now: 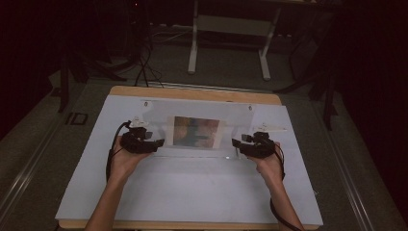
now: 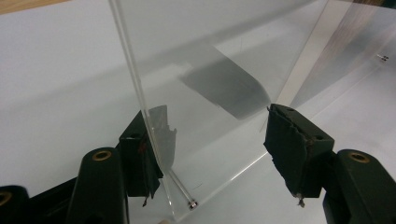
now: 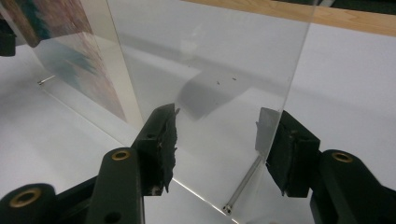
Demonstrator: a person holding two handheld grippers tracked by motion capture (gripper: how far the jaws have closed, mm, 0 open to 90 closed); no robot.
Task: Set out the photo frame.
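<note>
Jaws on both grippers stood released, spread wide with a clear acrylic panel rising between them. On the left gripper (image 2: 212,149), the panel's side edge ran just beside the left-hand jaw, perhaps touching its worn pad, while the right-hand jaw stood well apart from the sheet. On the right gripper (image 3: 219,149), the opposite edge came down just beside the right-hand jaw, and the left-hand jaw stood clear of the face.

The thing itself was an acrylic photo frame (image 1: 195,113): two clear sheets with a colourful print (image 1: 195,131) between them, propped upright on the white table (image 1: 192,192), with small metal pins (image 3: 240,189) at its lower corners. From above, each gripper sat at one lower end of the frame.

By my judgement the step in hand was the approach to a two-sided grasp, with neither side yet pinched. The next move would call for closing each pair of jaws squarely on the sheet's faces near the bottom edge, both together, so the slick plastic would not tilt or slide out.
</note>
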